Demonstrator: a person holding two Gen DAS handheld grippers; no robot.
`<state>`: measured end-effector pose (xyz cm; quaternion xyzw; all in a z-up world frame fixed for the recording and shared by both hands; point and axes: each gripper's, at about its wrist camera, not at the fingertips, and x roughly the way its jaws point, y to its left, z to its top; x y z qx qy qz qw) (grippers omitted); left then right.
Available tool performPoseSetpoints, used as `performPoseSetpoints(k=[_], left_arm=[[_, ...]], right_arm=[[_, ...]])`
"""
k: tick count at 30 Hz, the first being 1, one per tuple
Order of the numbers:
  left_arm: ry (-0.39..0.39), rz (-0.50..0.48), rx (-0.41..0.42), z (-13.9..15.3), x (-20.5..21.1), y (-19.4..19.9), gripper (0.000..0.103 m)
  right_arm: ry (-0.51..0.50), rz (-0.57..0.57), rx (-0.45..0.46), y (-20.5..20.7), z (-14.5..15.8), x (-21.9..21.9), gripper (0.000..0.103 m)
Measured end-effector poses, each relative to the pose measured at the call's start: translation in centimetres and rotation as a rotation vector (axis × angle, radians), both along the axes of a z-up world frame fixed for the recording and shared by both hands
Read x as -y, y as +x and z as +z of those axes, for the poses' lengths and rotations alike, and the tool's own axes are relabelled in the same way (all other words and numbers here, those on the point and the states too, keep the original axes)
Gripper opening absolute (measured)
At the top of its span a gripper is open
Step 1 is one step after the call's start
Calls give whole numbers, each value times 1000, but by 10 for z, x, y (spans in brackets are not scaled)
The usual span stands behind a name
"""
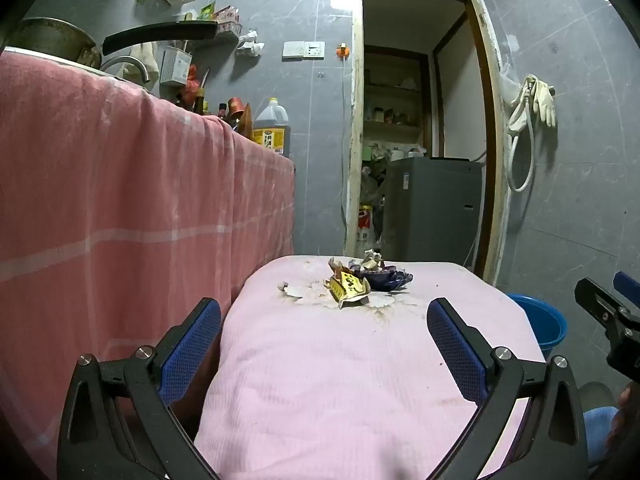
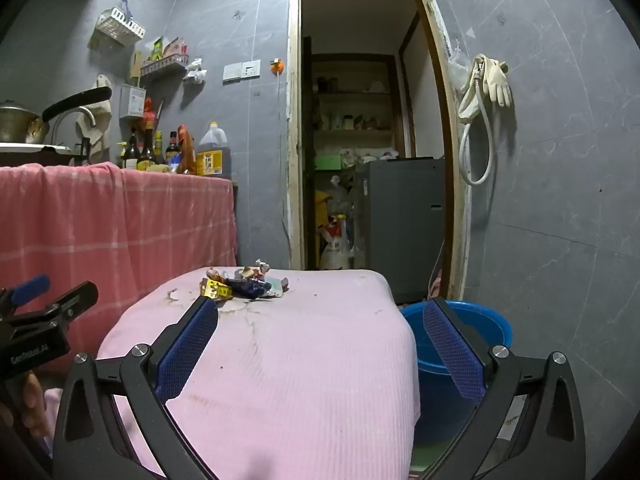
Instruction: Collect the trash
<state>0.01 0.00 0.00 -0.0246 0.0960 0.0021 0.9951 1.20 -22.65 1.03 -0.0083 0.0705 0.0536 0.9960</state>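
Both grippers, left gripper (image 1: 324,322) and right gripper (image 2: 320,326), gape before what looks like crumpled wrappers (image 1: 360,280)

Crinkled glossy wrappers (image 1: 352,286) on matt pink cloth (image 1: 360,360).

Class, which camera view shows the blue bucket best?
The right wrist view: the blue bucket shows its rim and wall beside the pink-covered table. The left wrist view catches only a sliver.

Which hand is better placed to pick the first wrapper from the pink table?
Probably left. The left tongs stand open and face the trash pile almost straight ahead. From the right tongs, also open, the pile sits off to the left, though the blue bucket is on their side.
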Motion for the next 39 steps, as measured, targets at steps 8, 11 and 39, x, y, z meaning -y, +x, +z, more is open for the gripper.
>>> performPoseSetpoints(k=[8, 11, 39], left_arm=[[-4, -1, -4, 0, 0, 0, 101], [-3, -3, -5, 0, 0, 0, 101], [1, -9, -8, -12, 1, 5, 101]], right_arm=[[1, 0, -3, 0, 0, 1, 103], [1, 0, -4, 0, 0, 1, 103], [3, 1, -9, 1, -2, 1, 103]])
